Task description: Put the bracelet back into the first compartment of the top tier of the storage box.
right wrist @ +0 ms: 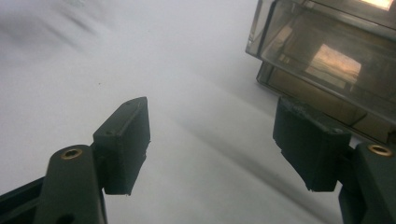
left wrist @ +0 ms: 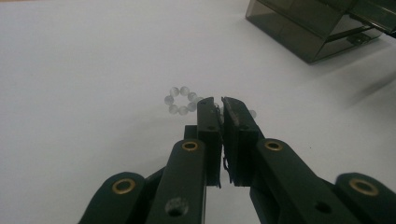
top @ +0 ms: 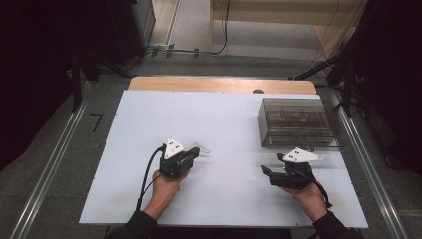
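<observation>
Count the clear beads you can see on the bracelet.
8: seven curl in a ring left of the left gripper, one peeks out right of its jaws. More are probably hidden behind the jaws.

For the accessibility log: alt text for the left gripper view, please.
The left gripper has its two black jaws shut on a bracelet of pale translucent beads over a white table. A smoky transparent box sits at upper right.

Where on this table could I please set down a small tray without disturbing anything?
The far left of the white sheet, behind the left gripper, is bare, as is the near middle between both hands. Crowded: around the bead bracelet in those jaws, and the smoky plastic box by the right gripper.
</observation>
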A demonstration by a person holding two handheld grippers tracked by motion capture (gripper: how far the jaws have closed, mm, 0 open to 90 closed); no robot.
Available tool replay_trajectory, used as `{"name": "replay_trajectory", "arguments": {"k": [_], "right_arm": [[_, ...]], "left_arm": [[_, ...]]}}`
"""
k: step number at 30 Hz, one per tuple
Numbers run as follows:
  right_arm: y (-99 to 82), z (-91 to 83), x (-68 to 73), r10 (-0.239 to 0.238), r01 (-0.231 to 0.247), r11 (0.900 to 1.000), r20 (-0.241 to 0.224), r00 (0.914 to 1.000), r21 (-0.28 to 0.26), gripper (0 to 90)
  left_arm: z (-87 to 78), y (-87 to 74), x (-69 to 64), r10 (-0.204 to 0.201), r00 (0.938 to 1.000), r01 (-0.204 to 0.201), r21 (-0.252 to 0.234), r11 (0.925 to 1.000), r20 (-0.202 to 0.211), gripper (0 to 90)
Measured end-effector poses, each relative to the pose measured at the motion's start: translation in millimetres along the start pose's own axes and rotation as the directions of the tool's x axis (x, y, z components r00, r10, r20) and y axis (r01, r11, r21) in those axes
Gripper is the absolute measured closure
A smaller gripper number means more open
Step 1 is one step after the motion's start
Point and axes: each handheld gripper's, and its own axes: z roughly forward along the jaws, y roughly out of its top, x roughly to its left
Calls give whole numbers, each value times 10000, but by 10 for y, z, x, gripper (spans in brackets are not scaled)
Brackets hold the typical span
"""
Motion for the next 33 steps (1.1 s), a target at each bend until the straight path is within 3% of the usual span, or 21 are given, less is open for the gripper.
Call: {"name": "replay_trajectory", "arguments": {"k": [33], "right_arm": [[255,297,220,-566,566,9984,-512,9971,-11,302]], "left_arm": [[230,49,-217,200,9984,-207,134,9997,523,863]]}}
